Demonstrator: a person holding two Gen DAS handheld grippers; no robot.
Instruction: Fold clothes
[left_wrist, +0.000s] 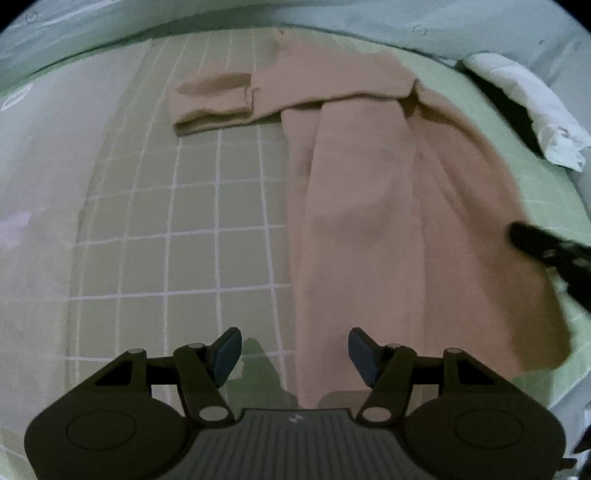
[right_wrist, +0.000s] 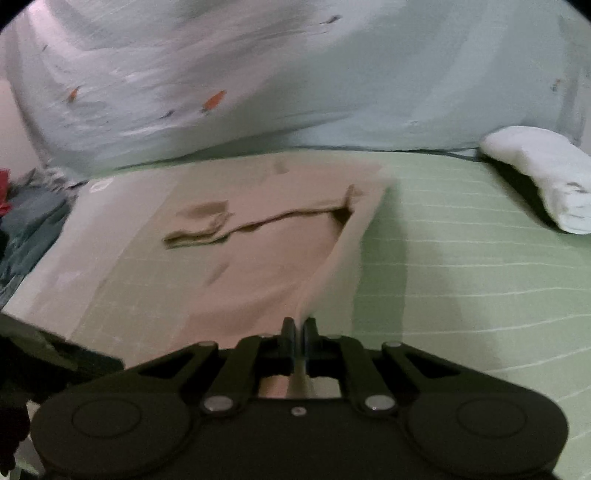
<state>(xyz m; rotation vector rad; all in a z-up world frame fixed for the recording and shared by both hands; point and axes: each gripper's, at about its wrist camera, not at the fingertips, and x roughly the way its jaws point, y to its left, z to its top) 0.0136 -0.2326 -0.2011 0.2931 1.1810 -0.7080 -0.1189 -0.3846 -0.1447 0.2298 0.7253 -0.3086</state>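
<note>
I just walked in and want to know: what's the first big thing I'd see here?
The big tan garment spread across the green checked bed sheet, one sleeve folded out to the left. The right gripper has its jaws shut on the garment's edge, lifting it, while the left gripper hangs open above it. A white pillow lies at the far right.

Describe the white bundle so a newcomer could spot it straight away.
Start at the green checked sheet covering the bed. Follow it to its far right corner, under the pale blue cloth. The white bundle lies there, apart from the tan garment: small, rolled and white.
</note>
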